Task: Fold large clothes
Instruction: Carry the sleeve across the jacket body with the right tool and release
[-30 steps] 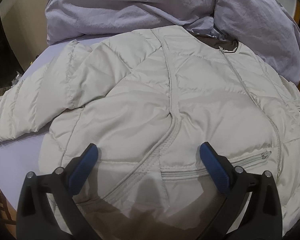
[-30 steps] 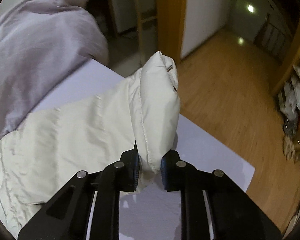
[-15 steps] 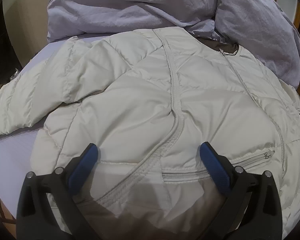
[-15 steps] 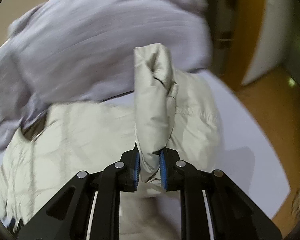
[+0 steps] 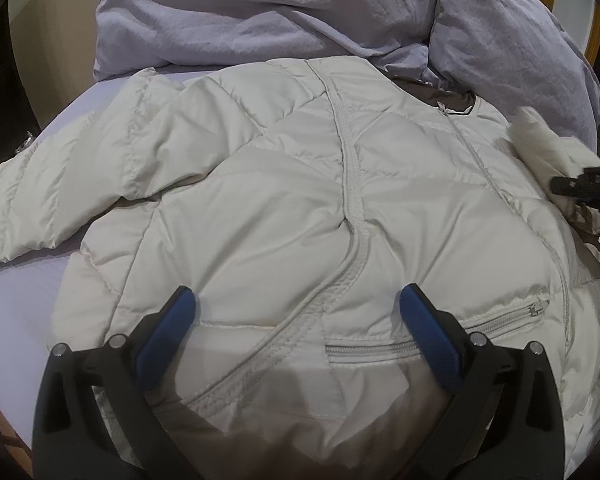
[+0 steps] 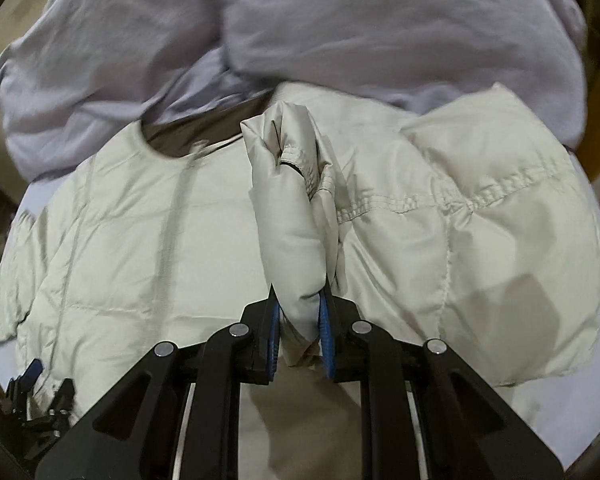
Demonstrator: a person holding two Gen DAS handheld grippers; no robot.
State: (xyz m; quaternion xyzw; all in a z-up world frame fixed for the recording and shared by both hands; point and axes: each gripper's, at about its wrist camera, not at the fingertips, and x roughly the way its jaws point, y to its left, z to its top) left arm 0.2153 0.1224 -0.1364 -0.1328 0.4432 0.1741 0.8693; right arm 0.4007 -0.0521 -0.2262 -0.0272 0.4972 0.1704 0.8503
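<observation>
The cream quilted down jacket [image 5: 284, 208] fills the middle of the left wrist view, front up and zipped, lying on the pale lilac table surface [image 5: 16, 292]. A rumpled lavender quilt [image 5: 260, 4] is heaped across the top of the frame. One sleeve trails to the left edge. In the right wrist view the other cream sleeve [image 6: 296, 208] stands up at centre, cuff on top, and the right gripper [image 6: 300, 320] has its blue pads clenched on the sleeve's end. The left gripper [image 5: 296, 320] hovers low in its frame, jaws spread wide, grasping nothing. My read: carry that sleeve across the chest, lay it flat along the quilting, and release only once it rests, or the puffy fabric will spring back.
</observation>
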